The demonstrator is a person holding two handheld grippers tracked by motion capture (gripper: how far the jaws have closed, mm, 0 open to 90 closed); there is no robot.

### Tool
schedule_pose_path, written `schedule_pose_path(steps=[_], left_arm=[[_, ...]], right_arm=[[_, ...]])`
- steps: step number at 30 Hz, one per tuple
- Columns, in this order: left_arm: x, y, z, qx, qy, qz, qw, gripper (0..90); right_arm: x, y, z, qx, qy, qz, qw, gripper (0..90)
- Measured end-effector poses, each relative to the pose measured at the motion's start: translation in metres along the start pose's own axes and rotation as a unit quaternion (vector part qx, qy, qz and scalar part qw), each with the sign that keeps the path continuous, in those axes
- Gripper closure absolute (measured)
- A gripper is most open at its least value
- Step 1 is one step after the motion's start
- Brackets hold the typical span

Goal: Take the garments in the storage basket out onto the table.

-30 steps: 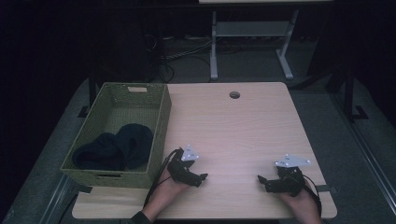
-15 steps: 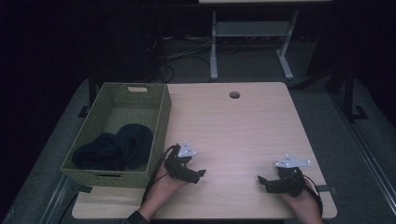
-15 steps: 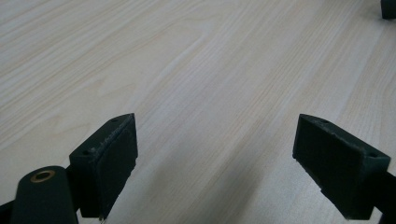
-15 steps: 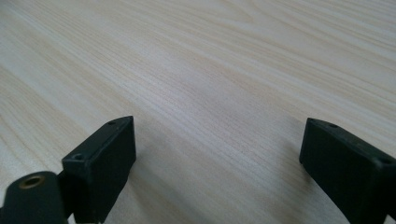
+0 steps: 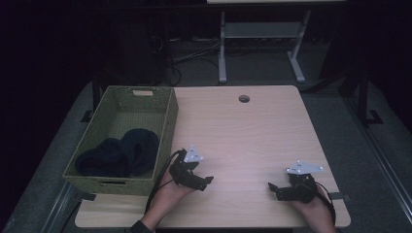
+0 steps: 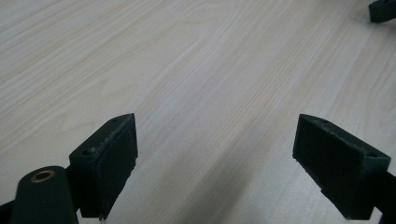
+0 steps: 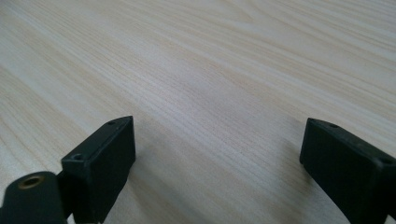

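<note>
Dark cloth lies untouched in the green basket at left; both the left hand-held gripper and right hand-held gripper rest spread on the near tabletop, nothing grasped yet.

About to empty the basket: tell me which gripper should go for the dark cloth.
Left. The left gripper sits open beside the basket holding the dark cloth; the right gripper, also open, is across the table.

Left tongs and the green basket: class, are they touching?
Apart. The high view shows bare table between the left tongs and the green basket.
</note>
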State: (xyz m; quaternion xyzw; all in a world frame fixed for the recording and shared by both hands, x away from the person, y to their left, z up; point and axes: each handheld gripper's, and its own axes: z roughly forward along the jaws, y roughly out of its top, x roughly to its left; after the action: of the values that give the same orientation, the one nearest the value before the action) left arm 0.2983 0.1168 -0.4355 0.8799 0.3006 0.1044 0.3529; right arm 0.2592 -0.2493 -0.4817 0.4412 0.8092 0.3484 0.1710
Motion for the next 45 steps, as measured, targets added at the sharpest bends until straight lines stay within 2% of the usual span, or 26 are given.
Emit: schedule_pose_path(steps=[6, 19, 31, 38, 42, 45], left_arm=[[-0.002, 0.007, -0.007, -0.003, 0.009, 0.008, 0.9999, 13.6], [0.001, 0.02, -0.016, 0.005, 0.006, 0.011, 0.9999, 13.7], [0.002, 0.029, -0.024, 0.011, -0.017, 0.003, 0.9998, 13.7], [0.003, 0.035, -0.028, 0.016, -0.031, 0.006, 0.9994, 13.7], [0.005, 0.038, -0.031, 0.022, -0.031, 0.011, 0.9992, 13.8], [0.009, 0.042, -0.036, 0.014, -0.035, 0.007, 0.9992, 14.1]], right_arm=[[0.0, 0.0, 0.0, 0.0, 0.0, 0.0, 1.0, 10.2], [0.0, 0.001, 0.001, -0.001, 0.0, -0.001, 1.0, 9.9], [0.0, 0.001, 0.001, -0.002, 0.0, -0.002, 1.0, 10.0], [0.0, 0.001, 0.001, -0.002, 0.001, -0.002, 1.0, 10.0], [0.0, 0.0, 0.001, -0.002, 0.001, -0.003, 1.0, 10.0], [0.0, 0.001, 0.001, -0.002, 0.001, -0.002, 1.0, 9.9]])
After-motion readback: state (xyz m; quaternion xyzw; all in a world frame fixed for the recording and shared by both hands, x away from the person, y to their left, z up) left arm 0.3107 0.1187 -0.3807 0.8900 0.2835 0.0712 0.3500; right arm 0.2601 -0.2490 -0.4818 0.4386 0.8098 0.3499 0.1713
